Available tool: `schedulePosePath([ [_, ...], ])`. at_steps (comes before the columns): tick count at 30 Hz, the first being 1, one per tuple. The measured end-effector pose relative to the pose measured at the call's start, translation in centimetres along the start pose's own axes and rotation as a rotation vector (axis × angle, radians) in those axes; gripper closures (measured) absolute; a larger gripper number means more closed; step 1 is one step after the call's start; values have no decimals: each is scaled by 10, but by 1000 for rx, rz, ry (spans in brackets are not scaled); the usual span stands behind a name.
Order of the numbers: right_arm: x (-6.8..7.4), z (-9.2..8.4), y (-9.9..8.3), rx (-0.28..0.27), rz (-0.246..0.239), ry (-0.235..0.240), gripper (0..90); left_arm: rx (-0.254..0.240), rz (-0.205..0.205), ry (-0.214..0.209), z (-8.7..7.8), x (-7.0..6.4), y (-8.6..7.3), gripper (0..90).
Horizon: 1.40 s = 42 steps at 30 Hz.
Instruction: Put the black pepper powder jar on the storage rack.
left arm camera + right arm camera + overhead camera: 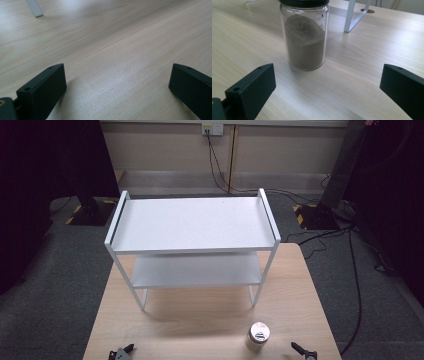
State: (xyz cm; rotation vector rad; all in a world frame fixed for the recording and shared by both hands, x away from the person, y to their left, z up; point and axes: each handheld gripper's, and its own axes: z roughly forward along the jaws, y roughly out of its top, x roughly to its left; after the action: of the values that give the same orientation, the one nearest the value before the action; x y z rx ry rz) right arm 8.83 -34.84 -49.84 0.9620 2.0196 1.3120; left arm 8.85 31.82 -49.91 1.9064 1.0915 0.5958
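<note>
Start of a pick. Glass jar stands upright on the wooden table, near the front edge, at about 5 o'clock from the white two-tier shelf rack and well apart from it. Silver lid on top in the high view; in the right gripper view the jar is roughly three-quarters full of brown powder, heaped higher toward one side.

Right gripper sits at the jar's 3 o'clock in the high view, near but not touching. Its jaws are spread wide with nothing between them; in the right gripper view the jar stands ahead of them at 12 o'clock, slightly toward the left jaw, clear of both pads.

Left gripper is at the table's front edge, well apart from the jar at its 9 o'clock. Jaws also wide apart and empty; the left gripper view has bare tabletop between them and one rack foot far off at 11 o'clock.

Both rack tiers are bare.

Step in hand, as judged: approach by the right gripper, nothing grasped yet. Likely goal is a rack tier. Next move calls for pushing the right gripper forward until the jar body sits between the pads, centred a bit leftward, then closing on the glass below the lid. Glass is smooth and the load is heavy, so a firm, level grip is needed to avoid tipping or slipping.
</note>
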Motion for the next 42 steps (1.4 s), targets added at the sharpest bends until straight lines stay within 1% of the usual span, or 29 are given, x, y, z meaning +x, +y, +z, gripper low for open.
schedulePosePath([
  [4,0,0,3,15,-7,6,1,-1,-2,1,0,0,0,6],
  [6,2,0,3,15,-2,7,1,2,0,0,0,0,0,6],
  [11,3,2,3,23,-7,16,1,-2,-4,4,0,0,0,10],
  [17,6,6,6,15,-9,30,2,-2,-6,6,0,-1,0,11],
  [20,8,8,7,9,-9,23,1,-2,-6,7,0,-1,0,12],
  [29,7,15,12,13,-9,42,1,-2,-12,12,0,-2,0,12],
  [35,8,23,18,14,-24,52,2,-2,-12,13,0,-2,0,12],
  [38,9,26,18,-2,-8,53,1,-2,-13,14,0,-2,-1,13],
  [39,7,28,19,-6,-2,60,1,-2,-14,16,0,-2,0,13],
  [42,8,31,22,-3,-10,61,1,-2,-14,17,0,-2,0,13],
])
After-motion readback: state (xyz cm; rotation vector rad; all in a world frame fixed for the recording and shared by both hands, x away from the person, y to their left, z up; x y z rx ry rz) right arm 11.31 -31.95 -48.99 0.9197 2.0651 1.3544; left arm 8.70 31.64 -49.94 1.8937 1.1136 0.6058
